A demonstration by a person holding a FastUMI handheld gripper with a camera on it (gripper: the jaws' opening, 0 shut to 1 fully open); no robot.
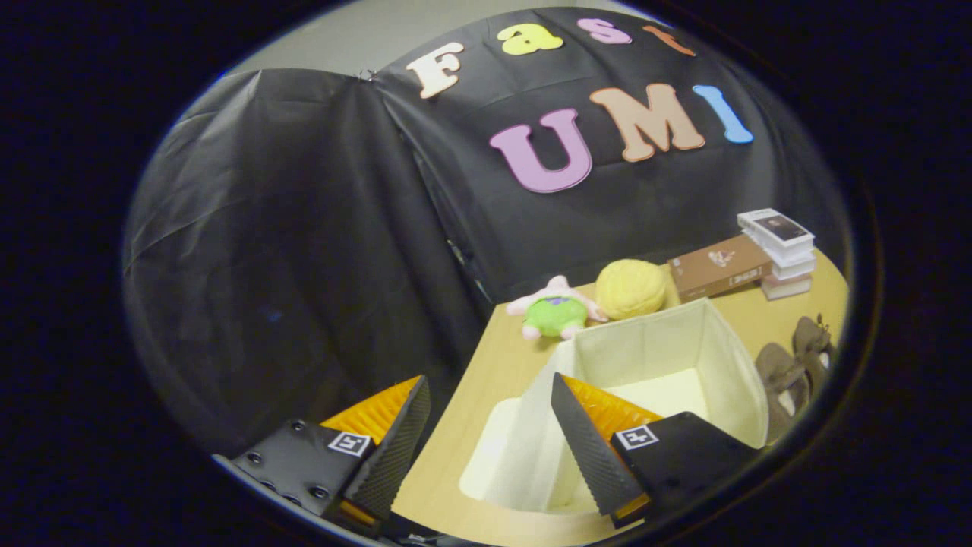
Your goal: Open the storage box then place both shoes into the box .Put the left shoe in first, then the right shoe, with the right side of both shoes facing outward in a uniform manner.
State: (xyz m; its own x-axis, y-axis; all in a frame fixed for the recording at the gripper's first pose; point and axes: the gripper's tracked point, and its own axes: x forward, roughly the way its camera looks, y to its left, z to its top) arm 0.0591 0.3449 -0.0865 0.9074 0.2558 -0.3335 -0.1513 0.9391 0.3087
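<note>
The camera rode on the gripper (490, 437) and looked forward along its two fingers, which stood spread apart at the bottom of the view with nothing between them. It sat above the near edge of the wooden table (486, 365) and looked down at it on a slant, the whole scene rolled to one side. It was close to the open storage box (668, 357), one finger lying over the box's near wall. Past the box it took in the shoes (793, 372), a plush toy (557, 313), a yellow ball (630, 287) and stacked books (782, 254) against the booth's black cloth wall (304, 228)
</note>
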